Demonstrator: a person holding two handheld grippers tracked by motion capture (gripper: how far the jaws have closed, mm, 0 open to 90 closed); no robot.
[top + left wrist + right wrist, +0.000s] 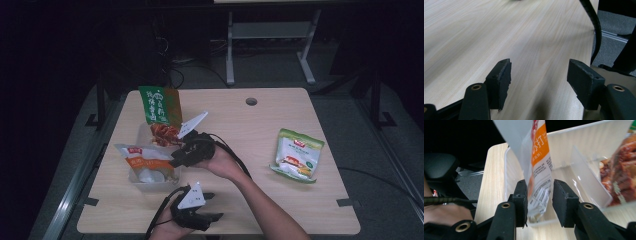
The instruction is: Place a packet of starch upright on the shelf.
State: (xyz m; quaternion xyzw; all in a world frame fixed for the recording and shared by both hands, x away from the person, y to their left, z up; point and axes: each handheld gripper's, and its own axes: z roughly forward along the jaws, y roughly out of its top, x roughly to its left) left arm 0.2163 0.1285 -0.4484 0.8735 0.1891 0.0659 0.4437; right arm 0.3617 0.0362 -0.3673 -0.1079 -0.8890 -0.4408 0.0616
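On the left half of the table (260,120), a clear plastic divided bin (150,182) holding 3 snack pouches: a white-and-orange pouch (145,162) in the near compartment, a red one (164,134) beyond the divider, and a tall green-and-orange pouch (161,105) standing at the far end. At the near compartment, the right gripper (176,161), with jaws parted and the white-and-orange pouch (539,170) hanging between them; left pad apparently brushing the film, right pad standing clear of it (so a release rather than a grip, judging by the gap). Pouch bottom already down inside the bin (579,142), upper part leaning toward the near wall. Near the table's front edge, the left gripper (212,207), lying idle with jaws spread wide over bare wood and nothing between them, as the left gripper view confirms (539,77). Well apart on the right side, 1 more pouch, green and white (297,155), lying flat and probably next in line. For a clean finish here: spread the jaws wider before pulling away, back straight out along the jaw line to avoid dragging the film, keep clear of the thin divider (589,177), and leave the pouch settled wholly within its own compartment.
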